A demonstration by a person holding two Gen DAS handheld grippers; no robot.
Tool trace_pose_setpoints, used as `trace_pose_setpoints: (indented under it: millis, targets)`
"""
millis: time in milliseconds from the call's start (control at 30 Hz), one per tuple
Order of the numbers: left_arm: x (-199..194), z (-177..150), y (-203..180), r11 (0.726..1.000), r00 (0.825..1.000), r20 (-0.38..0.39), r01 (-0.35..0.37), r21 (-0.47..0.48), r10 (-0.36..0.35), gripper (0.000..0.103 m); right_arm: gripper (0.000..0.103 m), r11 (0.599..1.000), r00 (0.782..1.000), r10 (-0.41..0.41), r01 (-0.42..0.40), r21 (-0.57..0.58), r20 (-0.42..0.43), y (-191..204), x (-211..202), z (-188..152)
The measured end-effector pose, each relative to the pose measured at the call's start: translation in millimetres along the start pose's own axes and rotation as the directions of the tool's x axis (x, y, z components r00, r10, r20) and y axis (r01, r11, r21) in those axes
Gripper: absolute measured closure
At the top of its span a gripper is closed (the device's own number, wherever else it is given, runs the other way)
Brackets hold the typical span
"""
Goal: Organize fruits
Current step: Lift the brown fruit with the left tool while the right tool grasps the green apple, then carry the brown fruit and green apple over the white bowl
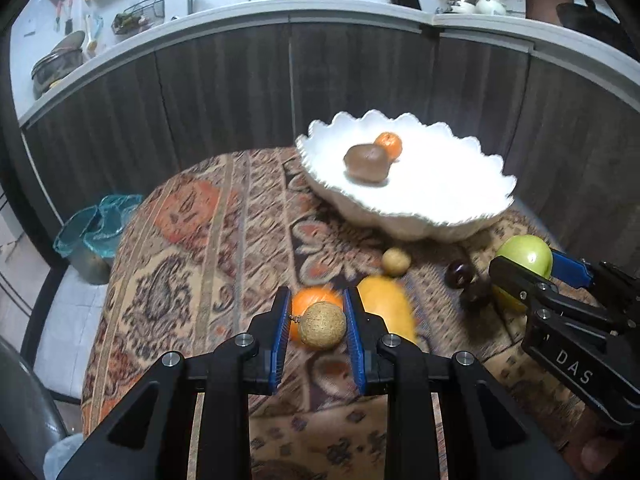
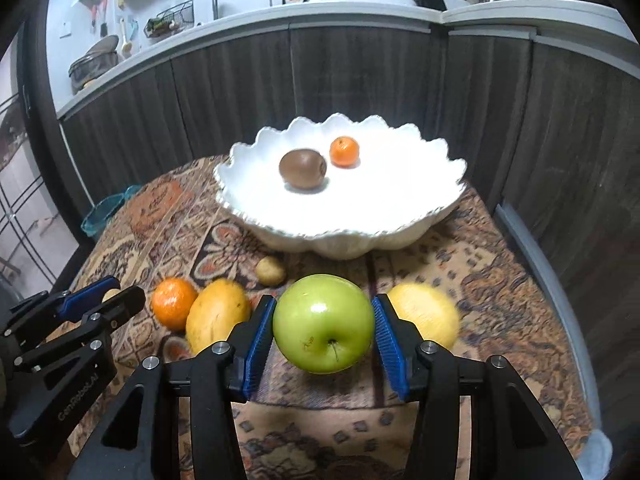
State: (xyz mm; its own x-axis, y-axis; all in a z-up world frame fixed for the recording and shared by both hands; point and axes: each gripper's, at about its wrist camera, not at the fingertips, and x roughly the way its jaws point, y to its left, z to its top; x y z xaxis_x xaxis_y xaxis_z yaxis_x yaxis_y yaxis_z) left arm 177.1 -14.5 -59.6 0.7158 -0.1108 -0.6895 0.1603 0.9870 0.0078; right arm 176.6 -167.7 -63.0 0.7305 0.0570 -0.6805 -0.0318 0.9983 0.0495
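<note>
Fruit lies scattered over a table draped in a patterned cloth, with a white scalloped bowl at its far side, toward twelve o'clock. Inside the bowl sit a brown kiwi and a small tangerine, close together.

Nearer, the right hand-held gripper is spread fairly wide and clamps a green apple between its blue pads, both touching the skin, the apple raised off the cloth. At its three o'clock lies a yellow grapefruit-like fruit; at nine o'clock a mango, then an orange, and a small tan fruit nearer the bowl.

The left hand-held gripper is set narrower, holding a small rough tan ball of fruit; its right pad touches it, the left side I cannot tell.

Only the left wrist view shows two dark plums by the apple, and a blue glass dish off the table at nine o'clock. Only the right wrist view shows the yellow fruit whole.
</note>
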Motion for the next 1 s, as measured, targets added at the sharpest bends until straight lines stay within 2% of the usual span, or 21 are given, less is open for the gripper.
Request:
trace_pose_setpoints:
  millis: [400,633,1000]
  targets:
    - [5.0,54.5,-22.3,0.999,0.996,0.075,0.046,0.026,-0.048,0.076,0.053,0.998,0.994,-0.055,0.055,-0.001,0.089,-24.4,-14.3,42.3]
    - [13.7,82.5,-26.2,0.999,0.994,0.103,0.046,0.029,-0.049,0.076,0.053,0.998,0.989,-0.065,0.067,-0.011,0.134,-30.4,-17.6,66.6]
    - [37.2,123.4,-36.6,0.998,0.991,0.122,0.045,0.054,-0.051,0.076,0.053,0.996,0.984,-0.084,0.084,0.007,0.156,-44.5,2.7,108.2]
